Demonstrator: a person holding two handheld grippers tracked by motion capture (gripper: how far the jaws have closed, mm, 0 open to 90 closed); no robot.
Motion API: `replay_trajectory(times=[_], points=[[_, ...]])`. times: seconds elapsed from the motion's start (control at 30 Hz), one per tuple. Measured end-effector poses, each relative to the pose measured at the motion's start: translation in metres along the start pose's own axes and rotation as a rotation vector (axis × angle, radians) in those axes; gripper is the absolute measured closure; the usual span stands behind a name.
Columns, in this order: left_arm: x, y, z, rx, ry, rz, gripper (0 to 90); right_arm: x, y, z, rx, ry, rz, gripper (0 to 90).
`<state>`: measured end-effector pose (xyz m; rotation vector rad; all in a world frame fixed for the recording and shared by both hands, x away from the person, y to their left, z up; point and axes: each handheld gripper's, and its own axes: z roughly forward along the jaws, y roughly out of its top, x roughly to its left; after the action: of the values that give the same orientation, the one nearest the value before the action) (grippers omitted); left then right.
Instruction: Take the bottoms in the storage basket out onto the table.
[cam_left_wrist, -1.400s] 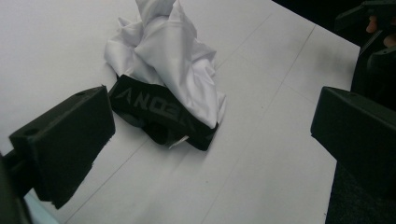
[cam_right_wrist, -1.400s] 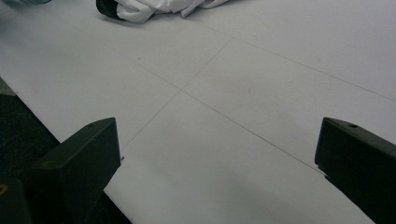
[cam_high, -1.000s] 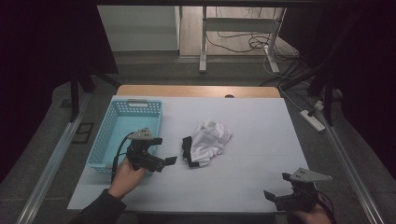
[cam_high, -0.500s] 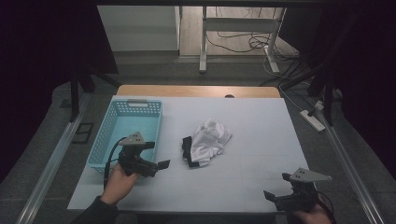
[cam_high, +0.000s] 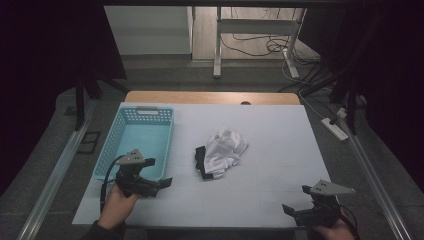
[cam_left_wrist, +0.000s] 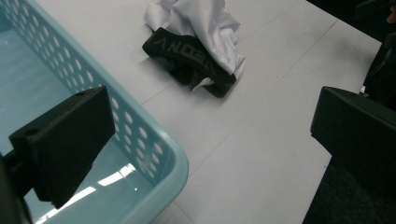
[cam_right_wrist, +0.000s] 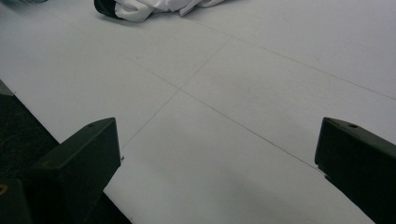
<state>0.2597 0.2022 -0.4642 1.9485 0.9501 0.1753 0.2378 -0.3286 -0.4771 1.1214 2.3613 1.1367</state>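
A crumpled white garment (cam_high: 223, 150) with a black lettered waistband lies near the middle of the white table (cam_high: 280, 150). It appears in the left gripper view (cam_left_wrist: 198, 21) and at the top edge of the right gripper view (cam_right_wrist: 140, 8). A light blue perforated basket (cam_high: 169, 142) stands at the left, and its near corner (cam_left_wrist: 156, 147) is under my left jaw. My left gripper (cam_high: 159, 176) is open and empty at the basket's front right corner, pointing toward the garment (cam_left_wrist: 210, 130). My right gripper (cam_high: 296, 212) is open and empty over the table's front right edge (cam_right_wrist: 215, 158).
A wooden strip (cam_high: 210, 97) runs along the table's far edge. A white power strip (cam_high: 334, 128) and cables lie on the floor at the right. Metal rails flank the table. Dark floor lies beyond the near edge (cam_right_wrist: 18, 121).
My left gripper has drawn back from the garment, moving left and toward the person to the basket's front corner. The right gripper and the garment have not moved.
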Motion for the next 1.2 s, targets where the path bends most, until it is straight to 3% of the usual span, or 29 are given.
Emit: replay_trajectory(times=[0.83,1.2], points=[[-0.001,-0.041,-0.035,-0.002,0.063,-0.072,0.0,0.000,0.000,0.000,0.004,-0.001,0.001,0.4],[-0.001,-0.053,-0.039,0.040,0.083,-0.093,0.0,0.000,0.000,0.000,0.004,-0.001,0.000,0.4]])
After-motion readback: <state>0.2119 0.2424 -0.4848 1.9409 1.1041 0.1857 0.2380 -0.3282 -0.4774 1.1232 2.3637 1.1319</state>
